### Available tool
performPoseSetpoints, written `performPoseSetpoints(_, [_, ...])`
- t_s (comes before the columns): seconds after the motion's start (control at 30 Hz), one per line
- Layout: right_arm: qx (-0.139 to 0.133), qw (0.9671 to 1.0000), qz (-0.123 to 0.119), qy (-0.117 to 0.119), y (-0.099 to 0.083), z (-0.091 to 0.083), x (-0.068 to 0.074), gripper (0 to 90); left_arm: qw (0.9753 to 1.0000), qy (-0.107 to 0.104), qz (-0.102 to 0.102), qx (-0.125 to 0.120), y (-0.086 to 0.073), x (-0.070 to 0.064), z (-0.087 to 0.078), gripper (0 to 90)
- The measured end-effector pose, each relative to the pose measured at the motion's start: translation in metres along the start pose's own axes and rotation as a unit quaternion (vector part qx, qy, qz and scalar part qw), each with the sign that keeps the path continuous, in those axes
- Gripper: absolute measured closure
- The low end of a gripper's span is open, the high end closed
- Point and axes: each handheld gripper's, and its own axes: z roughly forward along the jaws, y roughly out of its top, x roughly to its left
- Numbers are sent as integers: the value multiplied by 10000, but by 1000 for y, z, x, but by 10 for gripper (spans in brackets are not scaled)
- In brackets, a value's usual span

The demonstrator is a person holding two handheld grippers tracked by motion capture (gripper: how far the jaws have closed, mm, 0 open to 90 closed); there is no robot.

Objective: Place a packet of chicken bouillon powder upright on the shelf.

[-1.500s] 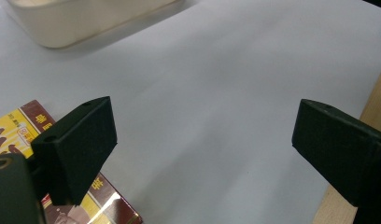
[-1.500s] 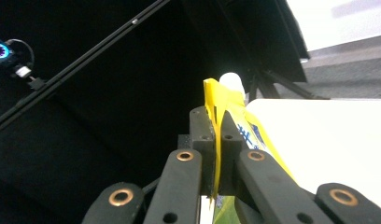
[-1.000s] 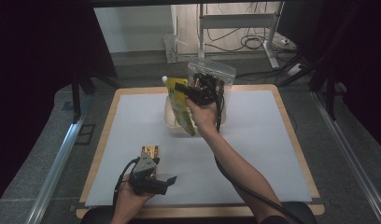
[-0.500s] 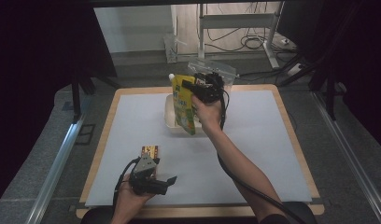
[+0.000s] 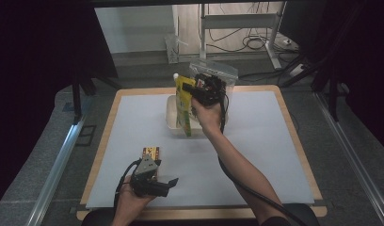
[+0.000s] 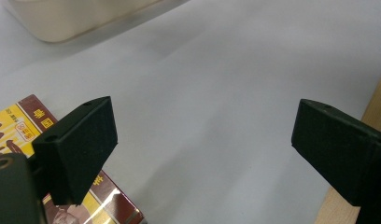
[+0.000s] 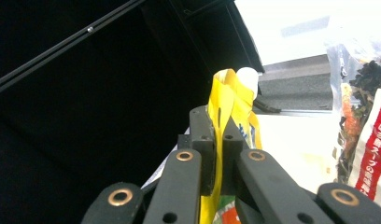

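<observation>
The right gripper view shows the right gripper (image 7: 216, 154) with jaws closed on the yellow pouch (image 7: 228, 100), white cap above them. The high view shows this pouch lifted over a tub (image 5: 173, 115). The left gripper (image 6: 205, 140) is wide open, holding nothing, beside a box (image 6: 20, 128).

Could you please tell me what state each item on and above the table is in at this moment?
Yellow spouted pouch: lifted above the tray, hanging upright, white cap on.
Right gripper: shut on the pouch's top edge.
Left gripper: open, holding nothing, low over the mat.
Shallow cream plastic tray: resting flat on the mat.
Red and yellow printed box: lying flat beside the left gripper.
Clear bag of dark dried food: standing behind the tray.
</observation>
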Motion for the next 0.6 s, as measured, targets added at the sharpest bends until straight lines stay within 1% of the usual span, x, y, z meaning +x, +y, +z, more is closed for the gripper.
performPoseSetpoints(0.3, [52, 9999, -124, -80, -6, 3, -1, 892, 10000, 3, 5, 3, 0, 0, 0, 67])
performPoseSetpoints(0.4, [75, 9994, -251, -215, -7, 3, -1, 892, 10000, -4, 1, 1, 0, 0, 0, 67])
performPoseSetpoints(0.43, [90, 9993, -258, -250, -8, 3, -2, 892, 10000, -1, -1, 4, 0, 0, 0, 67])
performPoseSetpoints(0.6, [83, 9994, -200, -267, -10, 4, -7, 892, 10000, 0, -2, 3, 0, 0, 0, 68])
